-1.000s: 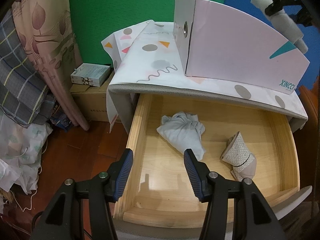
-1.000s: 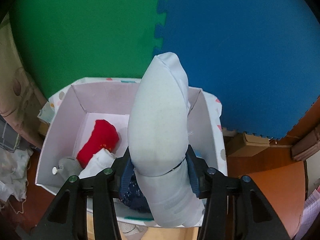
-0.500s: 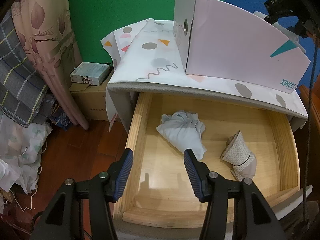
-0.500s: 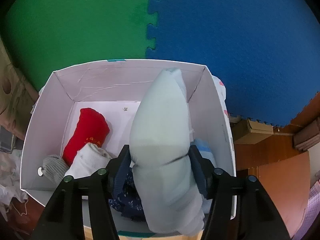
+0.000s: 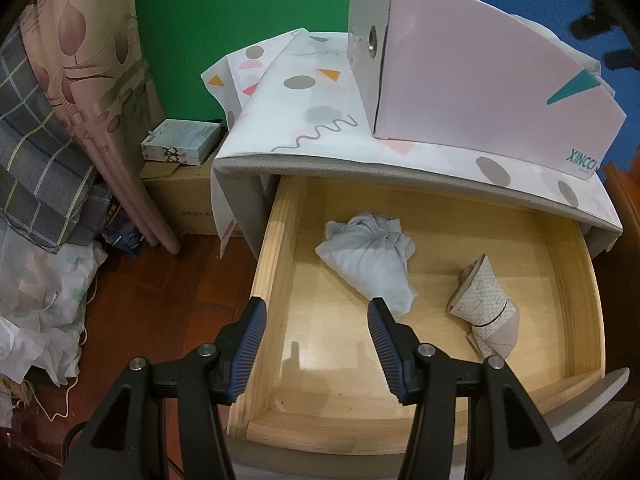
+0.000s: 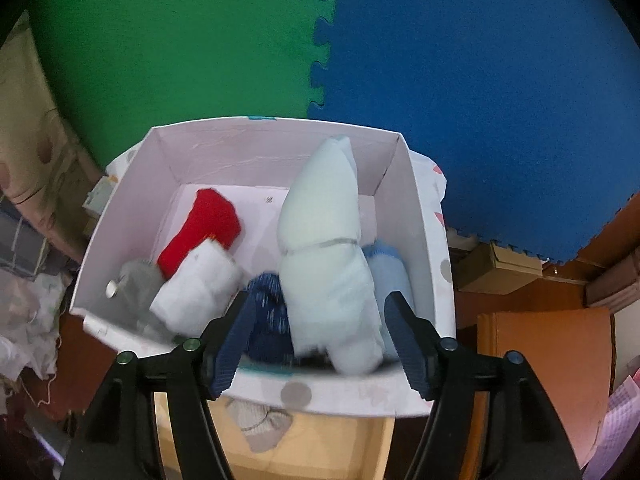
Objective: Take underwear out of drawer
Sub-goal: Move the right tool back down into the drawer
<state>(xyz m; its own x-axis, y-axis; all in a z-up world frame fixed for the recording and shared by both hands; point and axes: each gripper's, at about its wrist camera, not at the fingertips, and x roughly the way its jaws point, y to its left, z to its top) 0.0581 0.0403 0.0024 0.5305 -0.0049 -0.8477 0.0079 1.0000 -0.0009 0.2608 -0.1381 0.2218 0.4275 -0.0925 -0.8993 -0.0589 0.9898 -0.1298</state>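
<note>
the pale pink cardboard box [image 6: 420,240] on the patterned tabletop [image 5: 320,120] already held a red roll [image 6: 204,228], a white roll [image 6: 196,280], a dark blue piece [image 6: 268,320] and a pale mint rolled underwear [image 6: 328,264]. the right gripper [image 6: 316,316] hovered there with jaws apart, touching nothing. in the open wooden drawer [image 5: 280,280] two pieces were left: a crumpled light blue underwear [image 5: 372,260] and a beige patterned roll [image 5: 488,304]. the left gripper [image 5: 316,312] waited above, jaws apart, empty.
</note>
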